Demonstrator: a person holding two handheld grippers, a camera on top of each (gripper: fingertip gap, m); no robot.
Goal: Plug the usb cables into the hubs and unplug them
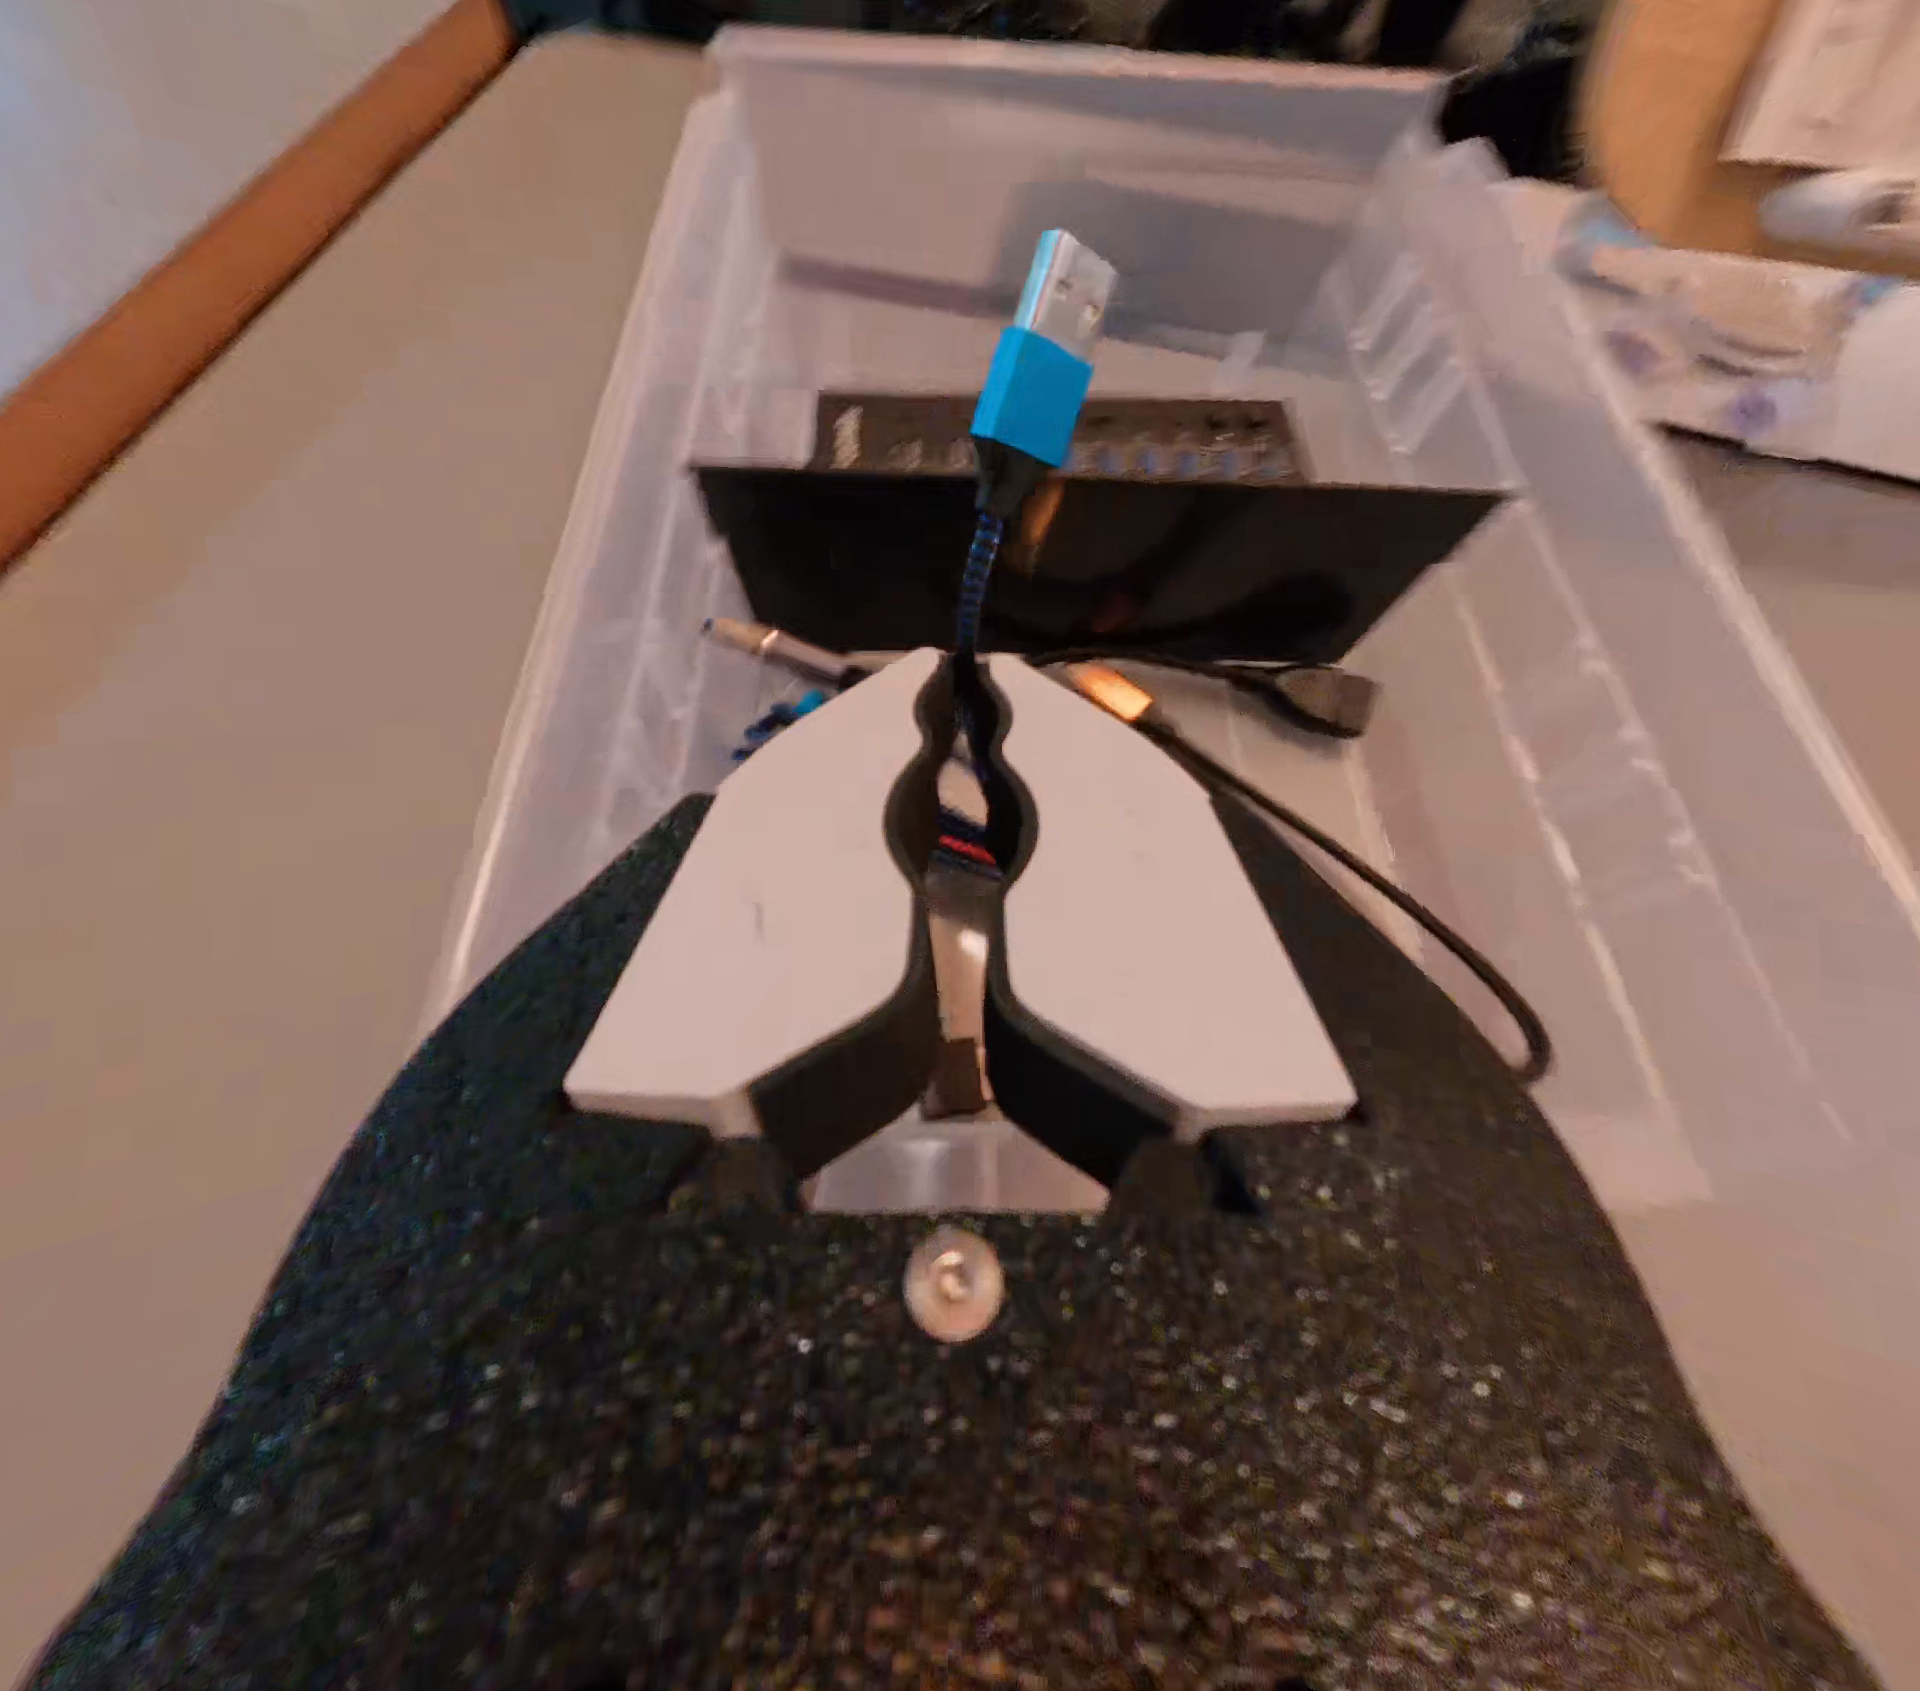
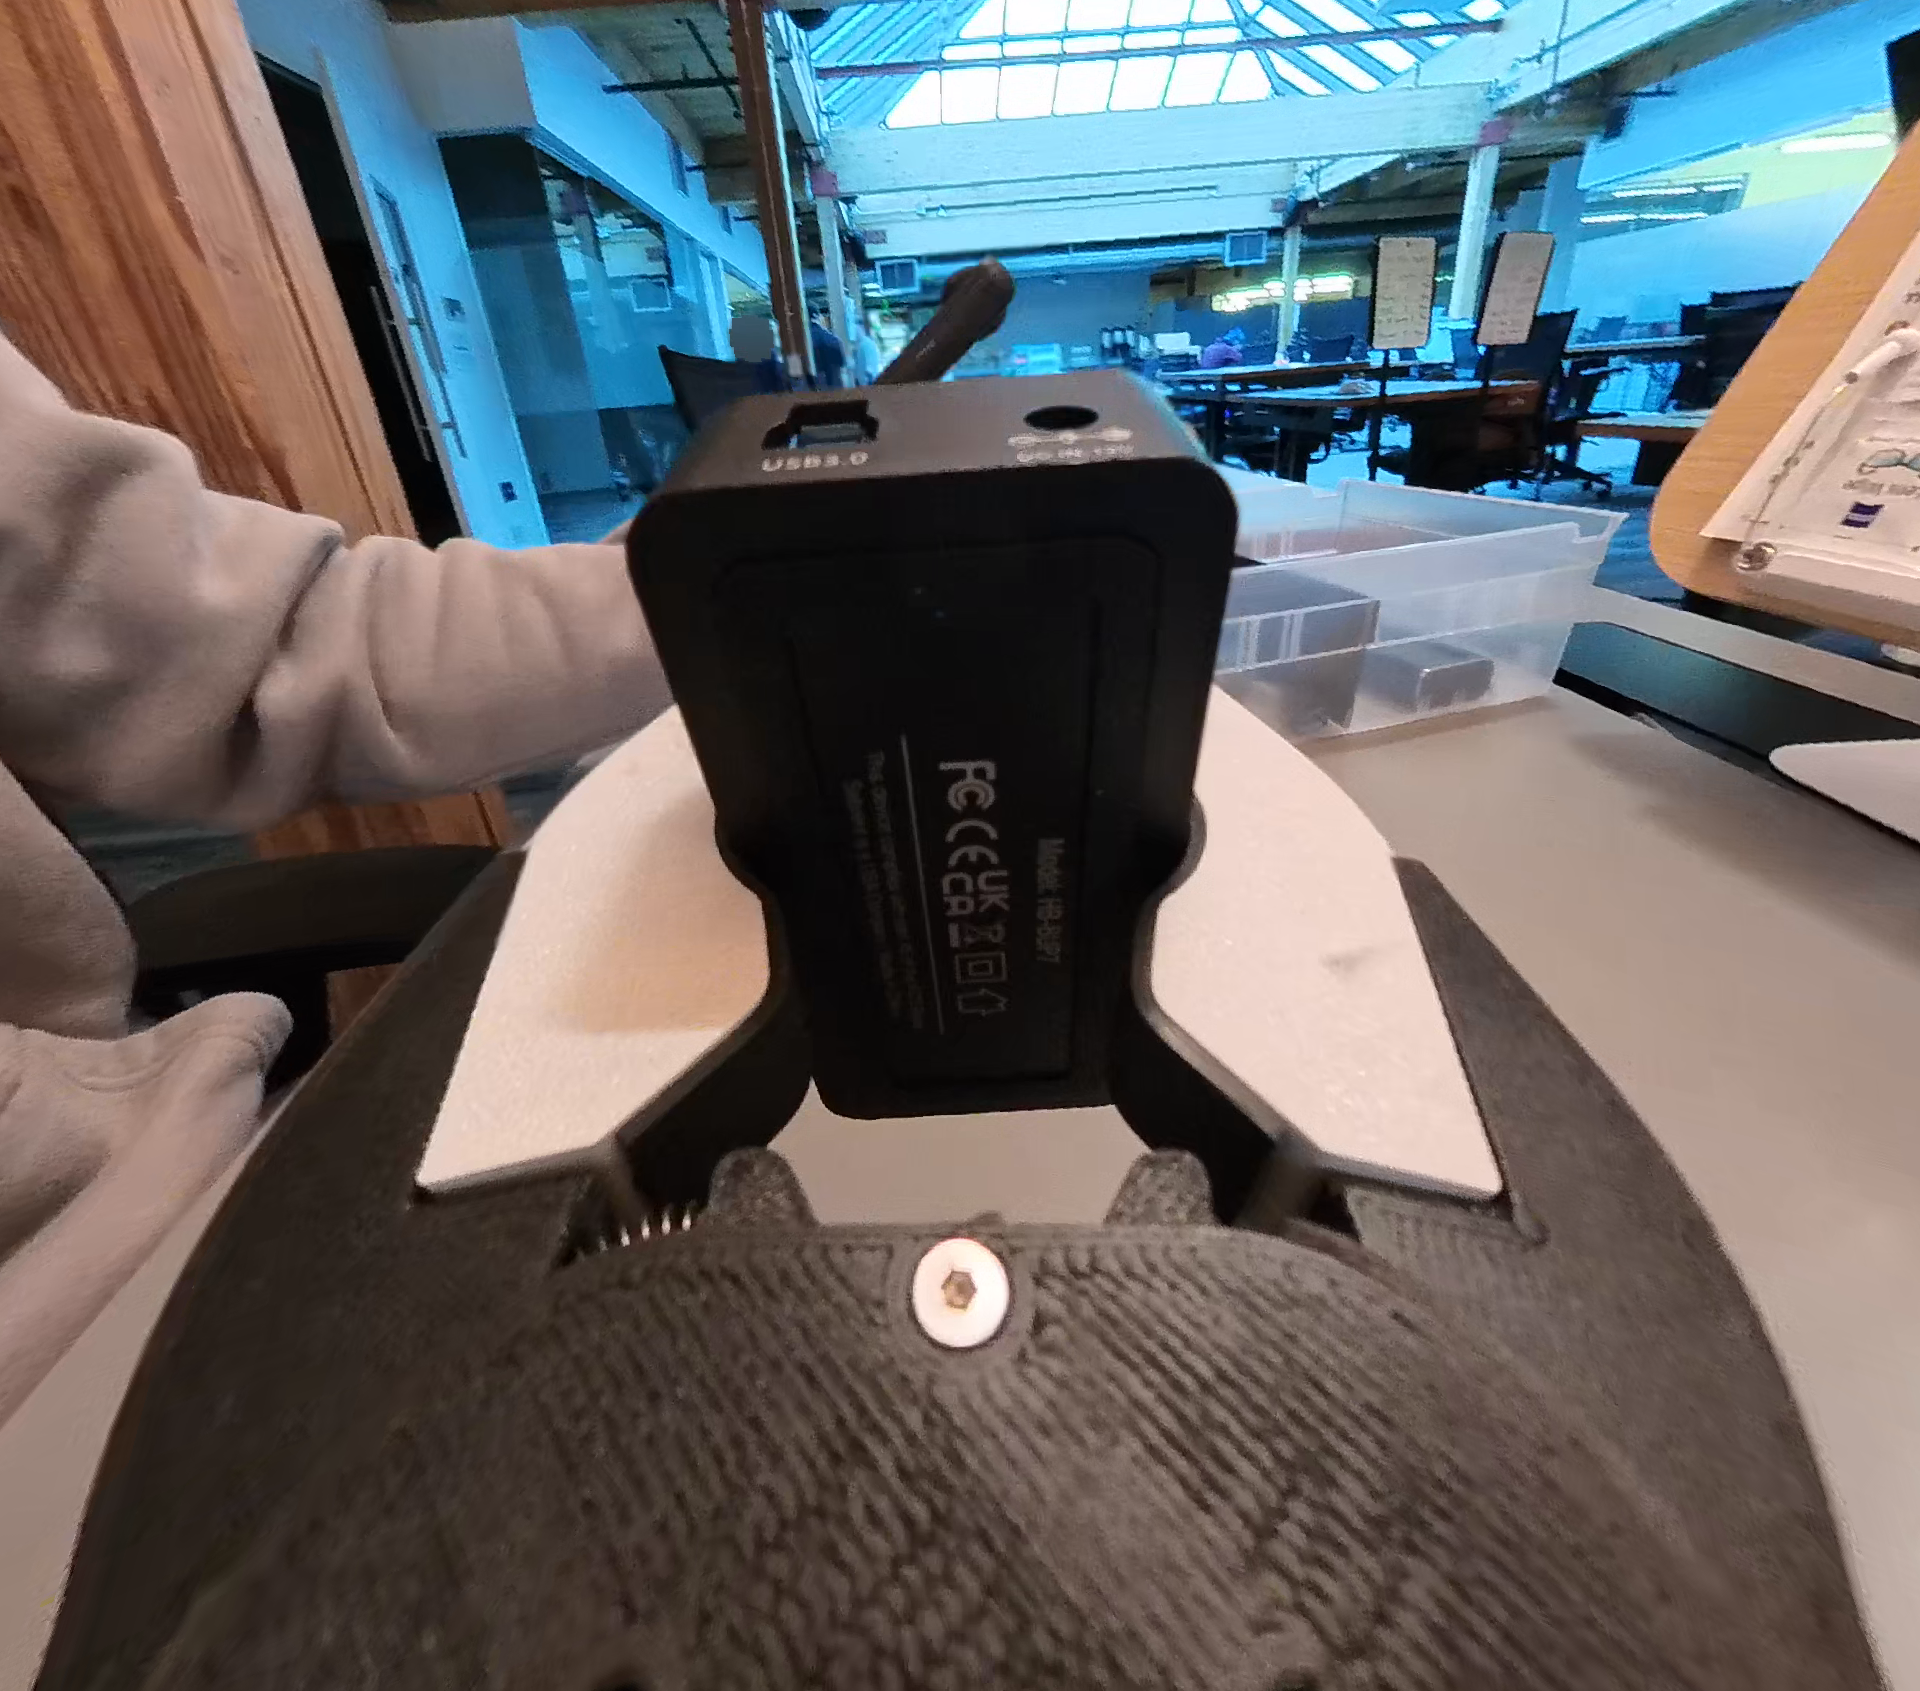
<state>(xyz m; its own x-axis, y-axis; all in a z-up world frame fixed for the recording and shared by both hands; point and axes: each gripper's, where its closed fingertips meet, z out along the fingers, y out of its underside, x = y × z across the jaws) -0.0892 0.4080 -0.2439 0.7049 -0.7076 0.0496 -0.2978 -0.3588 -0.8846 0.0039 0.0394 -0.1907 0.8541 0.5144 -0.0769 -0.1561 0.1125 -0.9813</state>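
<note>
While both tools are loaded, the plug has yet to meet a port:

Left hand-held gripper [image 1: 961,711]: clenched on the braided blue-and-black usb cable [image 1: 975,592] a little below its plug; the fingers pinch the cord, not the plug body.

Plug [image 1: 1049,353]: blue housing with a bare metal tip, standing up and leaning slightly right, free in the air above the clear bin [image 1: 1039,83].

Bin contents: a second black hub [image 1: 1091,561] lies across the middle, with loose cables [image 1: 1309,691] at its near side.

Right hand-held gripper [image 2: 956,852]: closed around the black hub [image 2: 935,654], held upright with its labelled underside facing the camera; one end face with two sockets points up.

Port row: not visible in the right wrist view, so I cannot tell which way it faces.

Surroundings: grey bench [image 2: 1610,966], another clear bin [image 2: 1455,602] further back, a grey sleeve [image 2: 312,654] to the left.

Step in hand: judged to be bringing plug and held hub together.

Doing it well: the grip on the cord leaves the plug floppy, so approach slowly, square the metal tip to a port, check its orientation, and brace the hub firmly against the push.
</note>
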